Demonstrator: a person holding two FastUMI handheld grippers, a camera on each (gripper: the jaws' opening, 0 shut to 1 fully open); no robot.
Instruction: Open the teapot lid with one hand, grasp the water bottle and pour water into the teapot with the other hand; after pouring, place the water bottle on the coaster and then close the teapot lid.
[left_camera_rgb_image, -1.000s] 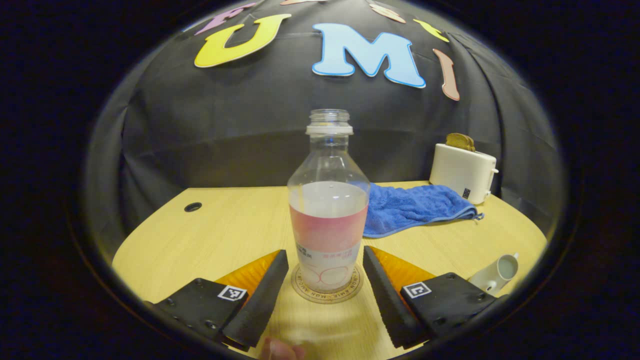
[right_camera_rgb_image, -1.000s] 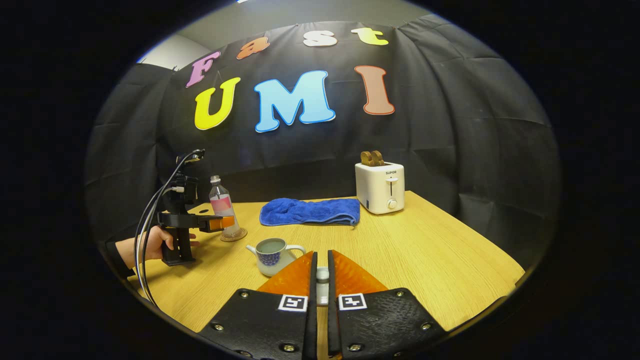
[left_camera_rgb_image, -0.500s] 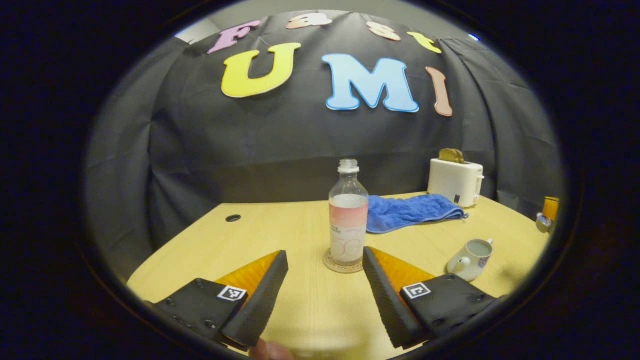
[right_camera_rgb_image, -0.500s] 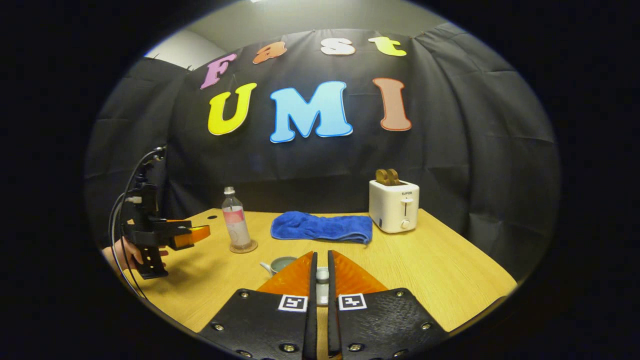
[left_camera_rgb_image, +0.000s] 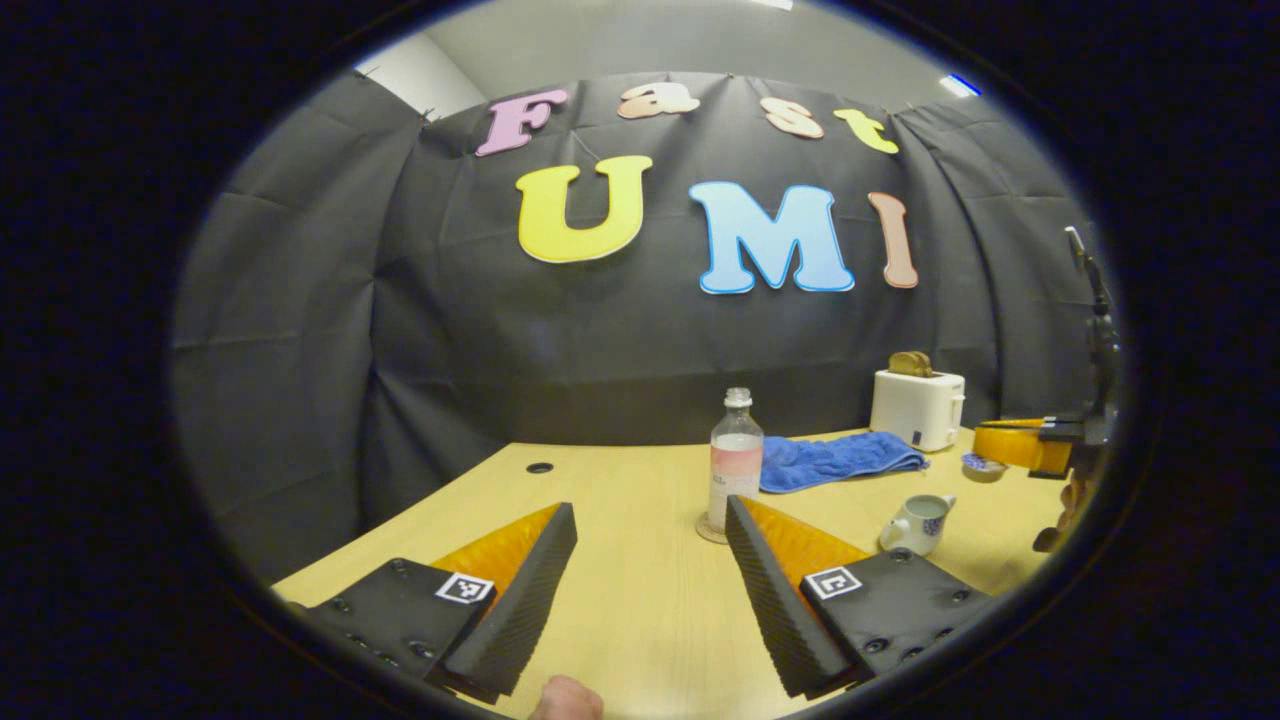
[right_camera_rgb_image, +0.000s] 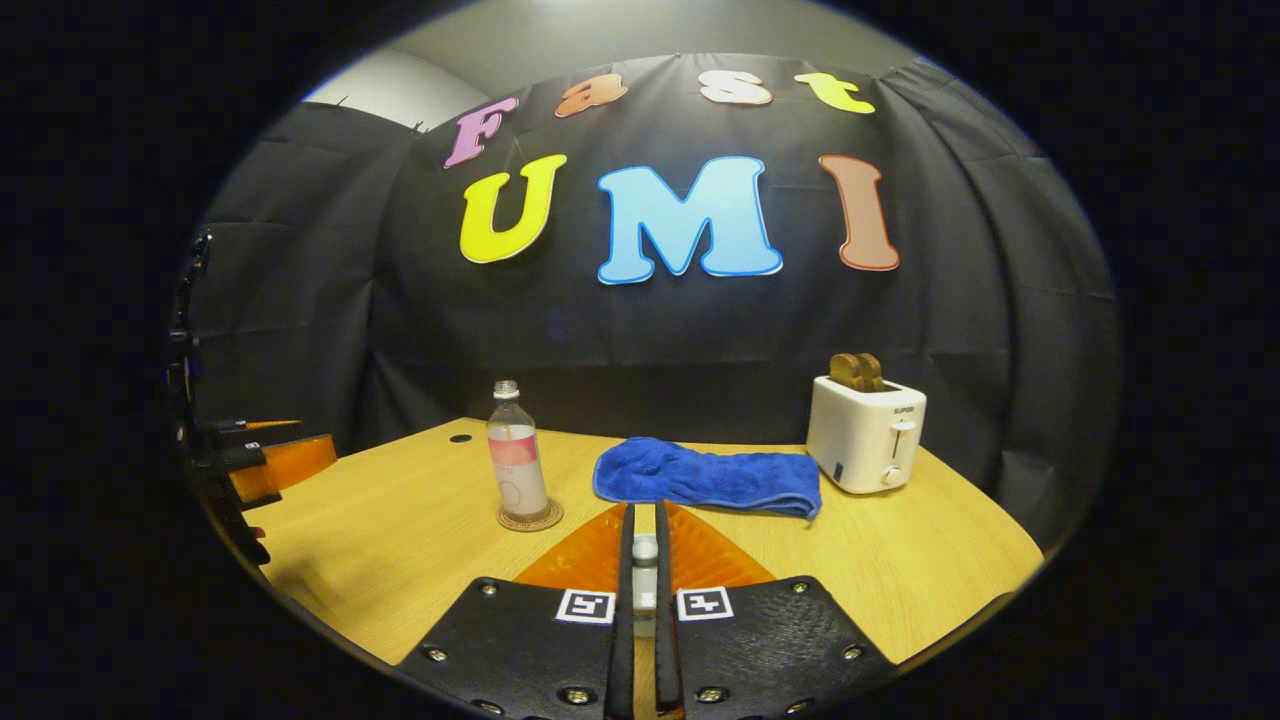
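Observation:
The clear water bottle (left_camera_rgb_image: 735, 450), part full with a pink label, stands upright on the round coaster (left_camera_rgb_image: 708, 530); in the right gripper view the bottle (right_camera_rgb_image: 515, 462) and coaster (right_camera_rgb_image: 530, 517) sit at mid left. My left gripper (left_camera_rgb_image: 650, 508) is open and well back from the bottle, holding nothing. The white teapot (left_camera_rgb_image: 918, 522) stands lidless to the bottle's right. My right gripper (right_camera_rgb_image: 643, 515) is shut on the teapot lid's knob (right_camera_rgb_image: 645, 550). The left gripper view shows that gripper (left_camera_rgb_image: 1015, 445) at far right with the lid (left_camera_rgb_image: 980, 465) beneath it.
A blue towel (right_camera_rgb_image: 705, 478) lies at the back of the wooden table (right_camera_rgb_image: 900, 570), and a white toaster (right_camera_rgb_image: 865, 435) with bread stands to its right. A cable hole (left_camera_rgb_image: 540, 467) sits at the back left. My left gripper (right_camera_rgb_image: 270, 460) shows at the left edge.
My left gripper has backed far away from the bottle, which stays on the coaster. The right gripper, still holding the lid, has shifted so the teapot has left its view.

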